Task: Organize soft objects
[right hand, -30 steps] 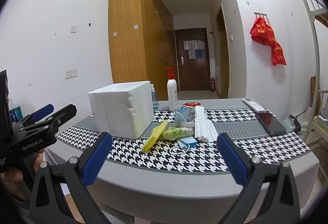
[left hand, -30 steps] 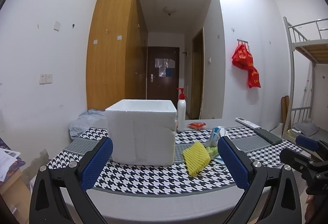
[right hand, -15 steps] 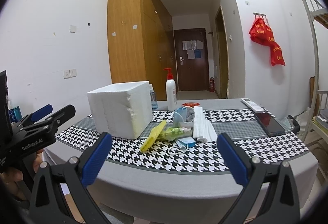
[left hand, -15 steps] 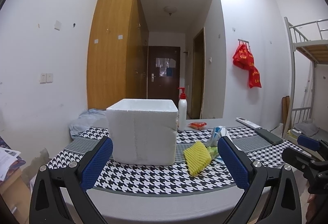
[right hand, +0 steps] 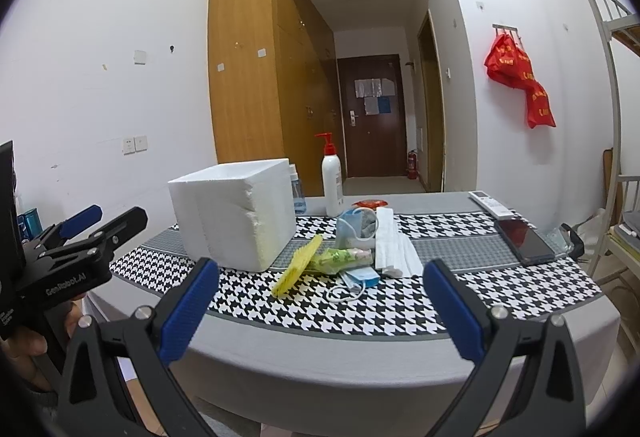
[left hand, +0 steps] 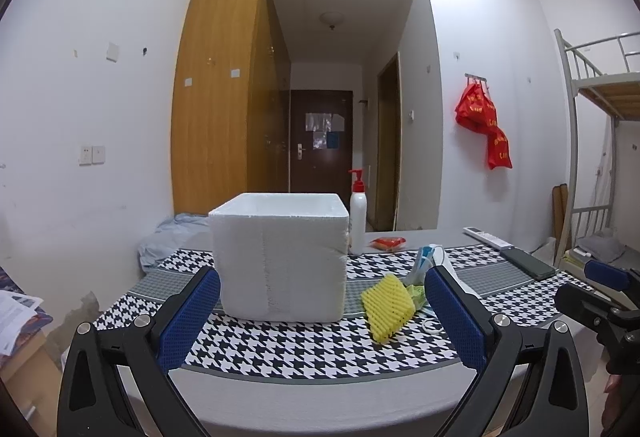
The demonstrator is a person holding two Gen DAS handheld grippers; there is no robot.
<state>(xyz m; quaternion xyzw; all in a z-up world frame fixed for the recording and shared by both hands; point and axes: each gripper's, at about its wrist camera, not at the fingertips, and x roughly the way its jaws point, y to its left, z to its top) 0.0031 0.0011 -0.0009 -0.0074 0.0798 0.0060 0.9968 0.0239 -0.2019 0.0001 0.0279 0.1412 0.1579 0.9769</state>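
Soft objects lie beside foam box on houndstooth table; both tools spread

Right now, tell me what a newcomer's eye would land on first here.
The white foam box stands big and open-topped on the left of the houndstooth tablecloth. Just right of it lies a loose pile of soft things: a yellow foam net, blue face masks and a white folded cloth. Both grippers hang open before the table, holding nothing.
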